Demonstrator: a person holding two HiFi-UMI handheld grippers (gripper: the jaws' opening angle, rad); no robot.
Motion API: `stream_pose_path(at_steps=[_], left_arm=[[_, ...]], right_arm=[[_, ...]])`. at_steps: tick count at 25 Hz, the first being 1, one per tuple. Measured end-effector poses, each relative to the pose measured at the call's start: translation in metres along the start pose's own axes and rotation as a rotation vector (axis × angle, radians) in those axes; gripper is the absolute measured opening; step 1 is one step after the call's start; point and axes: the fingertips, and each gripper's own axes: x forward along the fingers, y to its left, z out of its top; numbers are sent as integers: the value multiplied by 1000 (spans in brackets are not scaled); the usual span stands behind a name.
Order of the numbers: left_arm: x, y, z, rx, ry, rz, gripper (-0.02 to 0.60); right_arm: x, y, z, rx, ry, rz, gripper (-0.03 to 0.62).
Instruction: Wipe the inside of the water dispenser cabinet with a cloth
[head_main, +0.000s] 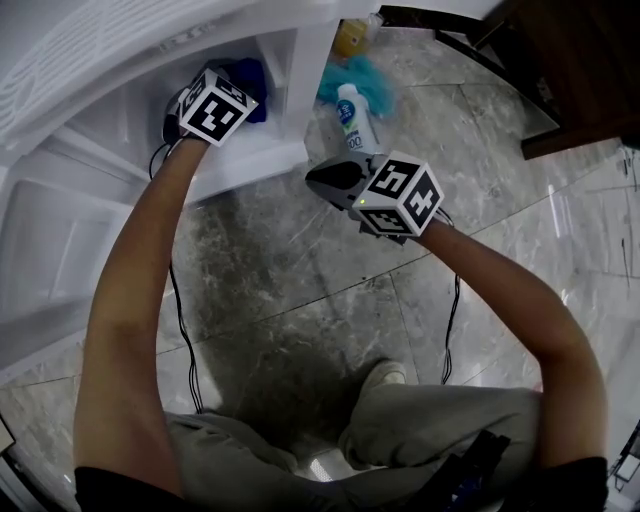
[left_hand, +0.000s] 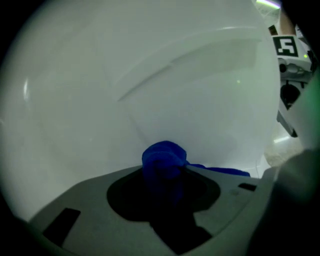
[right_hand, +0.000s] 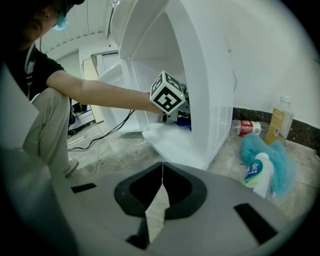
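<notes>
My left hand-held gripper (head_main: 235, 90) reached into the open white cabinet (head_main: 300, 60), its jaws clamped on a bunched blue cloth (left_hand: 164, 160); the wad stuck out past the jaw tips, with a thin tail of it trailing off to the right; it sat low in the cabinet, close up against the white inner wall, though I could not tell whether it actually touched; in the head view the cloth showed as a dark blue patch just beyond the marker cube, inside the lower compartment.

My right hand-held gripper (right_hand: 161, 175) had its jaws together with nothing between them; it hung outside the cabinet, over the marble floor (head_main: 300, 300) near the cabinet's front corner, pointing down at a slant.

On the floor to the right of the cabinet stood a white bottle (head_main: 352, 115) with a blue label, just beside a teal duster (head_main: 365, 75); behind them, by the wall, stood a yellow bottle (right_hand: 280, 117), and a red-labelled bottle (right_hand: 245, 126) lay on its side near the cabinet; a black cable (head_main: 185, 330) ran across the floor under my left arm; I was crouched, knees bent, one shoe (head_main: 380, 378) flat on the floor.
</notes>
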Motion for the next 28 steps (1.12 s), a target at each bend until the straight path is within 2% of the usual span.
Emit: stream_pose_path(at_steps=[4,6,9,13,19,22,26,28], left_arm=[[-3,-2,1,-23,-4,-3,149],[-8,-10,1,-33,-24,-32,149],[-15,-24,1,-17,-69,-106,149],[-11,-24,1,2,-69,-116,150],[-8,-9,3,-156,-60,-148,150],[-7,-7,3,-201,-62,-144,150],[-18,-7,5,-348,-61,-117,150],[-30,-7,14,-407,-96,-120,150]], right_arm=[[3,4,-1,2,6,14,0],[7,6,1,-2,8,22,0],[13,10,6,-8,6,41,0],[21,17,8,-12,4,68,0],[16,21,0,-6,23,70,0],[12,23,-5,-14,43,63,0],[13,31,6,-41,37,69,0],[15,35,13,-65,39,75,0]])
